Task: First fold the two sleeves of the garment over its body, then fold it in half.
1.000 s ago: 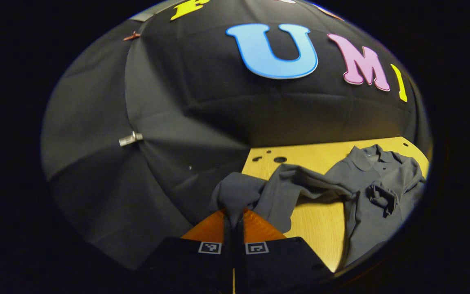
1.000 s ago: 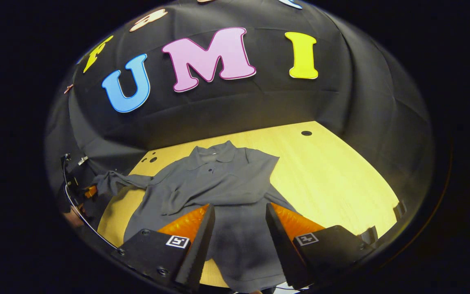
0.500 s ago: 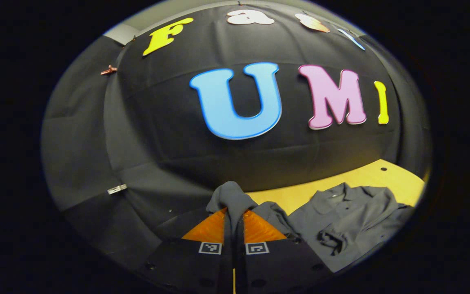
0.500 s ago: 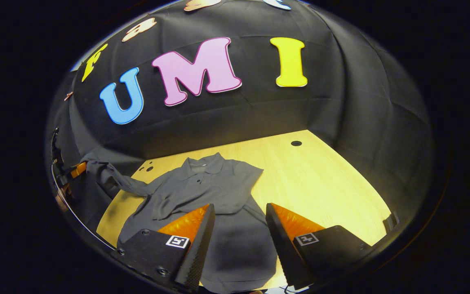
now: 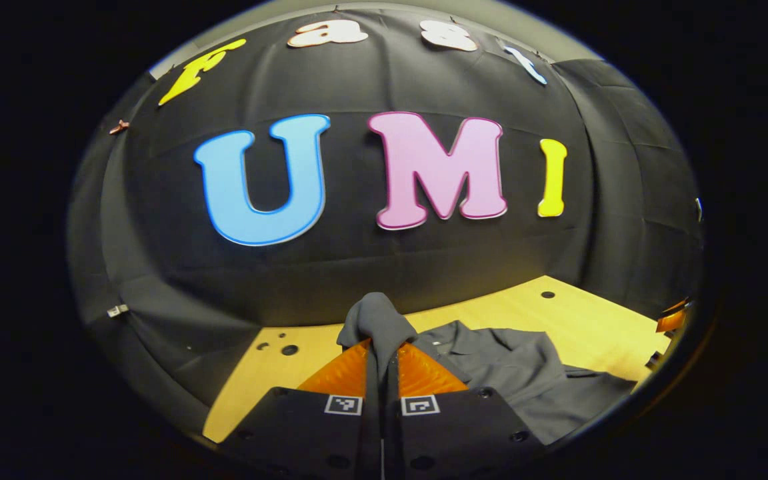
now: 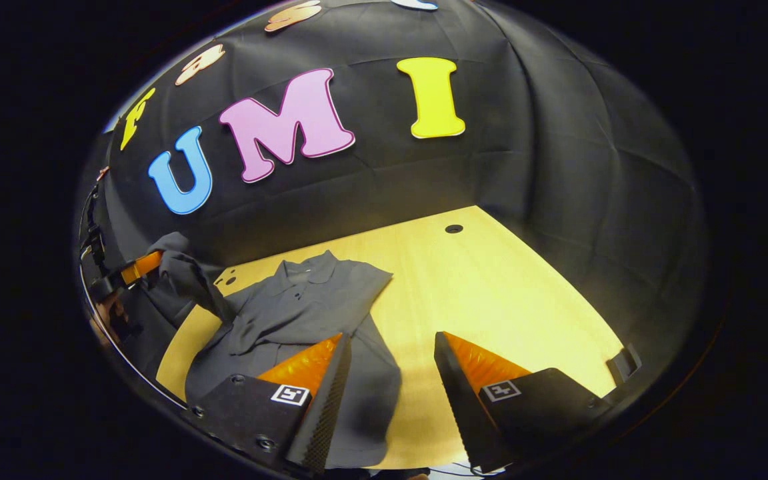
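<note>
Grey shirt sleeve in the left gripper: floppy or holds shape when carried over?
Likely floppy: the sleeve bunches above the left gripper fingers and sags down to the shirt. Probably light, since a pinch lifts it. It may drag the body across the table.

left gripper (image 5: 381, 357) jaws pinched together, right gripper (image 6: 391, 347) jaws spread

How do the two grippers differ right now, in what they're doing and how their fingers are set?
The left gripper has its fingers pressed together on the sleeve of the grey garment, holding it up off the wooden table; the right gripper holds nothing. The left gripper's fingers show no gap, while the right gripper's stand wide apart, above the garment's lower edge and bare table. Both have orange fingers on black bodies.
</note>
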`<state>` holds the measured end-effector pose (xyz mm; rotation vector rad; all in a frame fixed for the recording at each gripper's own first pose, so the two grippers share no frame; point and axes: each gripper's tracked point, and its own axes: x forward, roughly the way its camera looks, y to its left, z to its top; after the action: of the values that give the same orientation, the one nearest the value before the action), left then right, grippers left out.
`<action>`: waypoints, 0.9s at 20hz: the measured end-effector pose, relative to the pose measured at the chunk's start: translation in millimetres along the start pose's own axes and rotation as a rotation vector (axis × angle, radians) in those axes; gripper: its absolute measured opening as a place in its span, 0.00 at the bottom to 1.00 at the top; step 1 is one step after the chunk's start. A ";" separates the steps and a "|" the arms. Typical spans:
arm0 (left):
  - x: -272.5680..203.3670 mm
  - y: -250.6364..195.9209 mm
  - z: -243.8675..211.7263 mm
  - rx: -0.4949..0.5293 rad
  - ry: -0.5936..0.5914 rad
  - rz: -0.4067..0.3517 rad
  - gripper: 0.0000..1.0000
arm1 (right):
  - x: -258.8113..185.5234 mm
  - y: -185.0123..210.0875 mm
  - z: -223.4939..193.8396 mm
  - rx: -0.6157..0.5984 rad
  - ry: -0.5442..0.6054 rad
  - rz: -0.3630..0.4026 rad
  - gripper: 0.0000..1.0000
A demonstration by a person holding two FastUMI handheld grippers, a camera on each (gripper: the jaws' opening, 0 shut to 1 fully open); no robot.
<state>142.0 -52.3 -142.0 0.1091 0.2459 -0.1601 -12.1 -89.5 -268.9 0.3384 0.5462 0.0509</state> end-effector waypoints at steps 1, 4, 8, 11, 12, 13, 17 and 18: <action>6.2 -14.8 -5.0 -0.003 0.011 -0.013 0.07 | -1.1 -7.2 0.1 -0.003 0.003 -0.003 0.79; 25.6 -53.6 -20.1 -0.006 0.046 -0.048 0.07 | -5.0 -28.2 -2.6 0.004 0.016 -0.010 0.78; 48.5 -97.5 -46.5 0.002 0.099 -0.088 0.07 | -7.2 -48.7 -15.2 0.017 0.046 -0.027 0.78; 62.8 -121.8 -70.3 0.003 0.146 -0.111 0.07 | -6.0 -58.9 -22.8 0.027 0.064 -0.041 0.78; 68.0 -129.2 -78.0 0.007 0.160 -0.117 0.07 | -6.4 -62.0 -25.7 0.029 0.067 -0.043 0.79; 72.1 -135.6 -86.4 0.013 0.172 -0.124 0.07 | -5.8 -65.1 -28.0 0.028 0.072 -0.044 0.79; 91.3 -157.1 -117.6 0.064 0.224 -0.141 0.07 | -1.2 -72.9 -38.0 0.032 0.085 -0.036 0.82; 94.7 -162.0 -123.6 0.068 0.235 -0.143 0.07 | 0.3 -74.3 -38.9 0.032 0.089 -0.033 0.83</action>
<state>176.1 -209.3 -299.1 0.1786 0.4830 -0.2990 -35.0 -147.8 -324.7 0.3596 0.6408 0.0252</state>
